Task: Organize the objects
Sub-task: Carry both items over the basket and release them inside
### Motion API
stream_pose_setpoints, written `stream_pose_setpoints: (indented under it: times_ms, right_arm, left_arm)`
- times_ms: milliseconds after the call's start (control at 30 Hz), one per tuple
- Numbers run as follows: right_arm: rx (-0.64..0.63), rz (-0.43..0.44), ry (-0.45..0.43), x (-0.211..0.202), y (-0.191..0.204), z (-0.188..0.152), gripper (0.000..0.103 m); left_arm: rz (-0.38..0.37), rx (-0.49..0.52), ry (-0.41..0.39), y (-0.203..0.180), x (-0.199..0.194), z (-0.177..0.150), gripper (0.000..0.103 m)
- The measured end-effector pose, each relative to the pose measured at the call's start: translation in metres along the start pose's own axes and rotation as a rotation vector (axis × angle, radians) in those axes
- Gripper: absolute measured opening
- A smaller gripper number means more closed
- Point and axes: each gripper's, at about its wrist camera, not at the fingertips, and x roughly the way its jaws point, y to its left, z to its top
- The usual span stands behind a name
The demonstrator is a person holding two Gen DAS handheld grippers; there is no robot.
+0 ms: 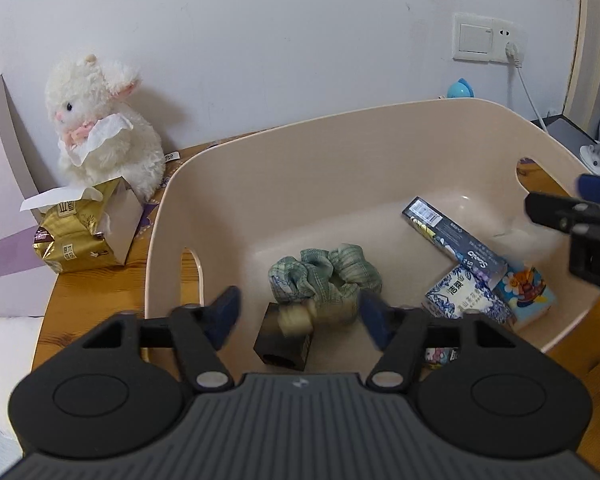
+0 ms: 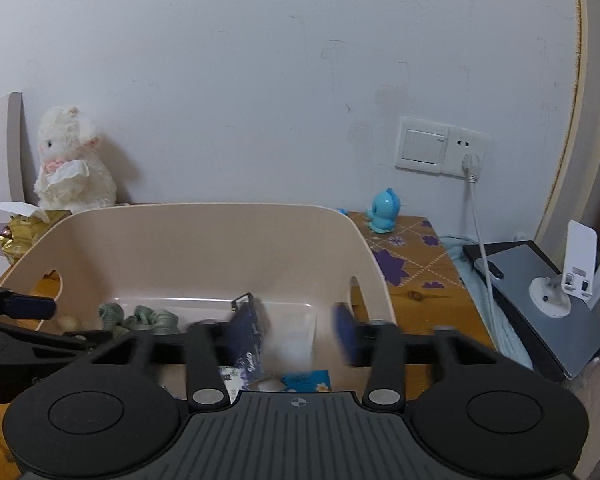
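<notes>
A beige plastic basket (image 1: pixel 380 152) stands on the wooden table. Inside lie a green scrunchie (image 1: pixel 324 276), a black and cream small bottle (image 1: pixel 288 332), a long dark blue box (image 1: pixel 456 236), a blue-and-white tissue pack (image 1: pixel 464 296) and a colourful small box (image 1: pixel 528 292). My left gripper (image 1: pixel 300 316) is open and empty above the bottle, jaws on either side of it. My right gripper (image 2: pixel 296 332) is open and empty over the basket's (image 2: pixel 220 236) right half, above the dark blue box (image 2: pixel 250 328). The right gripper's fingers (image 1: pixel 556 208) show at the left wrist view's right edge.
A white plush lamb (image 1: pixel 100 128) and a gold tissue pack (image 1: pixel 80 232) sit left of the basket by the wall. A blue toy figure (image 2: pixel 384 216) stands on the table at right. A wall socket with cable (image 2: pixel 466 152), a grey laptop (image 2: pixel 540 300) and a white stand (image 2: pixel 572 268) are further right.
</notes>
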Motion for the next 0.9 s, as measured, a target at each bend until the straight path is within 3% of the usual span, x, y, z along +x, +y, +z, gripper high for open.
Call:
stream_pose_setpoints:
  times_ms: [33,100,267,333,900]
  right_arm:
    - [-0.002,-0.001,-0.003,-0.002,0.000,-0.001,0.076]
    - [-0.007,-0.002,-0.017,-0.010,-0.002,0.000,0.078]
    - [0.021,0.008,-0.055,-0.039,-0.008,0.003,0.100]
    - [0.025,0.002,-0.070,-0.053,-0.009,0.003,0.101]
    - [-0.016,0.011,-0.098,-0.156,0.004,-0.024,0.103]
  left_arm:
    - [0.008,-0.001,-0.015,0.000,-0.003,0.000,0.083]
    - [0.014,0.000,-0.043,0.001,-0.011,0.000,0.087]
    - [0.003,0.003,-0.096,0.004,-0.038,0.001,0.092]
    - [0.008,0.001,-0.117,0.005,-0.050,-0.003,0.096]
    - [-0.005,-0.041,-0.220,0.011,-0.152,-0.055,0.096]
